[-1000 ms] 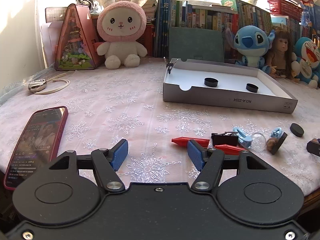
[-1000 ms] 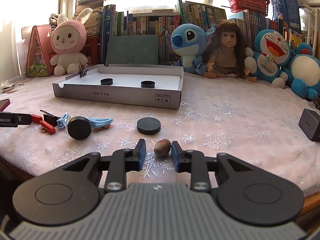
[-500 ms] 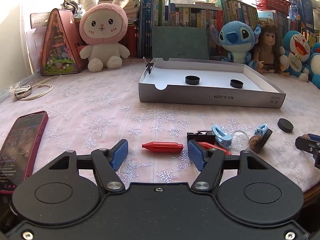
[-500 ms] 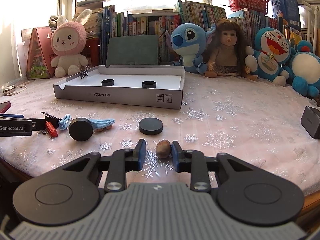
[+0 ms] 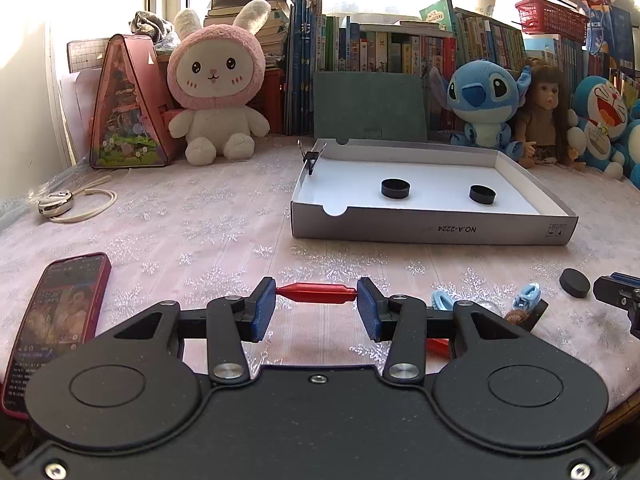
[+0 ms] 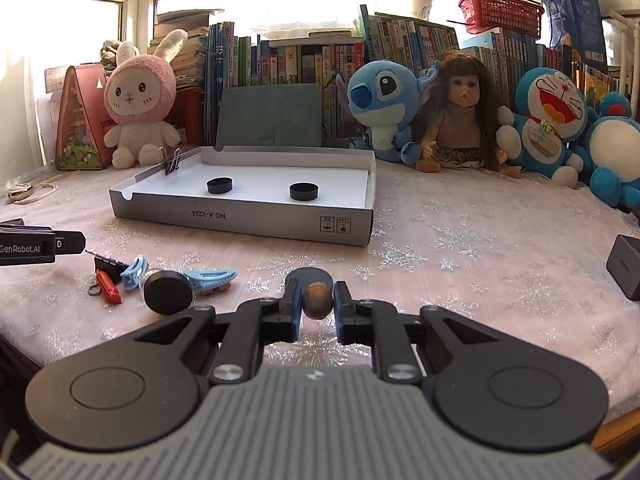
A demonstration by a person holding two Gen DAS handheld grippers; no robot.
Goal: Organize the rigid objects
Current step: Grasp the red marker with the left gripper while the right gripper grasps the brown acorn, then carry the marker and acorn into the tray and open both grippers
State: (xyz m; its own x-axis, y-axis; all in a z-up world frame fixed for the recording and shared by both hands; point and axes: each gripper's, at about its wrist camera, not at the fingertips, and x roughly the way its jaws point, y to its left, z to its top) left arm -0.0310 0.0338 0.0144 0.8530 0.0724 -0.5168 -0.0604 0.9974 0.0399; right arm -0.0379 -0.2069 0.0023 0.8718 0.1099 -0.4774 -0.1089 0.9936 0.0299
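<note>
My left gripper (image 5: pixel 316 310) has its blue pads at both ends of a red pen-like stick (image 5: pixel 316 293) lying crosswise on the tablecloth. My right gripper (image 6: pixel 317 306) is shut on a small brown nut (image 6: pixel 317 300). A grey cardboard tray (image 5: pixel 432 230) holds two black discs (image 5: pixel 395 188) (image 5: pixel 482 194); the tray also shows in the right wrist view (image 6: pixel 240 220). Loose items lie on the cloth: a black disc (image 6: pixel 168 292), blue hair clips (image 6: pixel 210 276), a second red stick (image 6: pixel 108 286) and a binder clip (image 6: pixel 108 264).
A red phone (image 5: pixel 56 328) lies at the left front. Plush toys, a doll (image 6: pixel 460 120) and books line the back. A black box (image 6: pixel 626 266) sits at the right edge. A cord with a small device (image 5: pixel 60 204) lies far left. Another black disc (image 5: pixel 575 283) lies right.
The left gripper moved right and forward and closed its pads around the red stick. The right gripper closed on the nut and lifted it slightly.
</note>
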